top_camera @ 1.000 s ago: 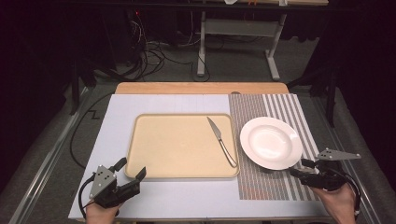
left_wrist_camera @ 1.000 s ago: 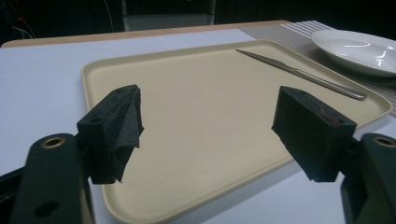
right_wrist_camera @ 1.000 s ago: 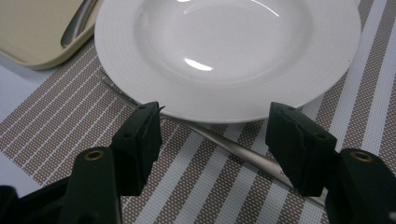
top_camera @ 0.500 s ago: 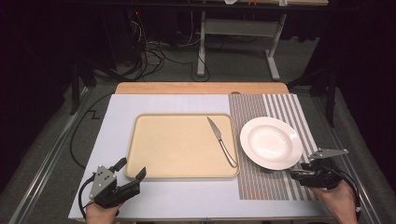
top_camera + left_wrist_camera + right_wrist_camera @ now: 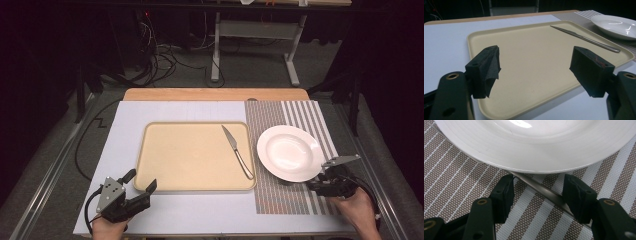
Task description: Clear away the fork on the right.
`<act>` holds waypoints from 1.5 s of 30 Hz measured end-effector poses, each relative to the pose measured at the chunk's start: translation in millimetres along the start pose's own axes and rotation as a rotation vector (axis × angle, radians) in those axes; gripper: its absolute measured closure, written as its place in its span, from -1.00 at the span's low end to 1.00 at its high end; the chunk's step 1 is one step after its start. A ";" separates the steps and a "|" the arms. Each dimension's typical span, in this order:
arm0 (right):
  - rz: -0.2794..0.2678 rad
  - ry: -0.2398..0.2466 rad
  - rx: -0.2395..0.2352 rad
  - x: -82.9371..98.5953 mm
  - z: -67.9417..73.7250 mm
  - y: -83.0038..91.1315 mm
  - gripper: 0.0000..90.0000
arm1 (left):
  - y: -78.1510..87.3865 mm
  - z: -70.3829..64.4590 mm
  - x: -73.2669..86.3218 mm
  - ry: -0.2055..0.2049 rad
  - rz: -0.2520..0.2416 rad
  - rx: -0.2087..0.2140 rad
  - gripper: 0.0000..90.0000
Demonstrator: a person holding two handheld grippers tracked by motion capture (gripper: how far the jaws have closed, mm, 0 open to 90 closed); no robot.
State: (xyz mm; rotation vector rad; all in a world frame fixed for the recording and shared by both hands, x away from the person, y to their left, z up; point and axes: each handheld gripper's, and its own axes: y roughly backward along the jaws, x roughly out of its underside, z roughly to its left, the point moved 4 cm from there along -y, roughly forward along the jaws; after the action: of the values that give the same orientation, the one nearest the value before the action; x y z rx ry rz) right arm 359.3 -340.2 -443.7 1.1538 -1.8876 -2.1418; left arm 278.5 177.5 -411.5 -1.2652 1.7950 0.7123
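Lying across the white table (image 5: 165, 112): a beige tray (image 5: 190, 157) beside a striped placemat (image 5: 295, 112). Resting on the placemat: a white plate (image 5: 290, 152). Poking out from under the plate's near rim: a metal utensil handle (image 5: 541, 191), passing between the parted jaws of the right gripper (image 5: 537, 190). Hovering wide open at the tray's near corner: the left gripper (image 5: 535, 71). Lying inside the tray by its right edge: a knife (image 5: 237, 151).
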 end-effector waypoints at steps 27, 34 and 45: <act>0.092 0.089 -0.035 1.6 22.3 2.2 0.56 | 1.1 -1.1 -0.4 -0.003 -0.004 0.004 -0.45; 0.108 0.148 -0.062 1.2 33.4 2.8 0.73 | 0.9 -1.0 -0.5 -0.003 -0.004 0.002 -0.45; 0.120 0.262 -0.089 0.0 50.7 2.6 0.86 | 0.7 -0.8 -0.4 -0.002 -0.004 0.002 -0.45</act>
State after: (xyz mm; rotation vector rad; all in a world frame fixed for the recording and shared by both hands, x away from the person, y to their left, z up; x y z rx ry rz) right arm 329.9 -298.8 -443.0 1.2034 -1.6868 -1.8865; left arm 277.6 177.3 -410.6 -1.2660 1.7903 0.7097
